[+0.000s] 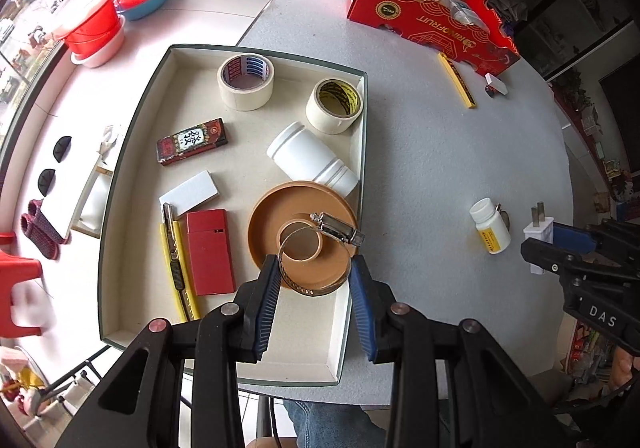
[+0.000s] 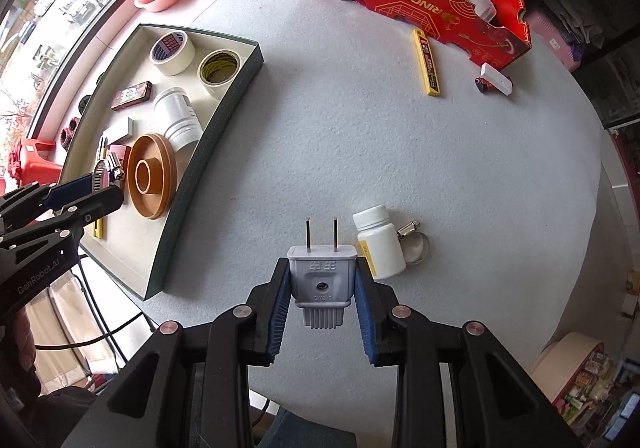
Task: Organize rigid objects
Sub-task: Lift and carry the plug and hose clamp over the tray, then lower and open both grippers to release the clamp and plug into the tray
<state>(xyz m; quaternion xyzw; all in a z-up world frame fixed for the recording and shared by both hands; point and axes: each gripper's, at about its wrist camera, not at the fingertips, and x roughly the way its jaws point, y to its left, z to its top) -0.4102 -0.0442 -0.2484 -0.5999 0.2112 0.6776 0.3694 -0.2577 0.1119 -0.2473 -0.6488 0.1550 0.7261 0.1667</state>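
Left wrist view: the left claw [image 1: 316, 280] pinches a metal hose clamp [image 1: 316, 252] between its blue pads, holding it over the brown dish [image 1: 260, 232] at the near right of the tray [image 1: 132, 151]. Whether the clamp already rests on the dish cannot be told. The tray already holds two tape rolls [image 1: 246, 81] at 12 o'clock, a white jar [image 1: 310, 157] lying on its side, a dark patterned box [image 1: 192, 141] at 10 o'clock, a white block [image 1: 189, 193], a red case [image 1: 210, 252] and a yellow utility knife [image 1: 178, 268] at 8 o'clock. By that count, much of the sorting looks done.

Right wrist view: the right claw [image 2: 322, 296] grips a grey plug [image 2: 322, 276] by its sides, prongs pointing away, above the counter [image 2: 360, 135]. The plug is well apart from the tray, which lies at 10 o'clock. Still loose on the counter are a small white bottle [image 2: 378, 244] with a second hose clamp [image 2: 416, 242] touching it at 1 o'clock, a yellow blade case [image 2: 426, 61], and a white piece with a small battery [image 2: 494, 81] beside the red carton [image 2: 420, 3] at 12 o'clock. I judge two items in transit and roughly four or five left to gather.
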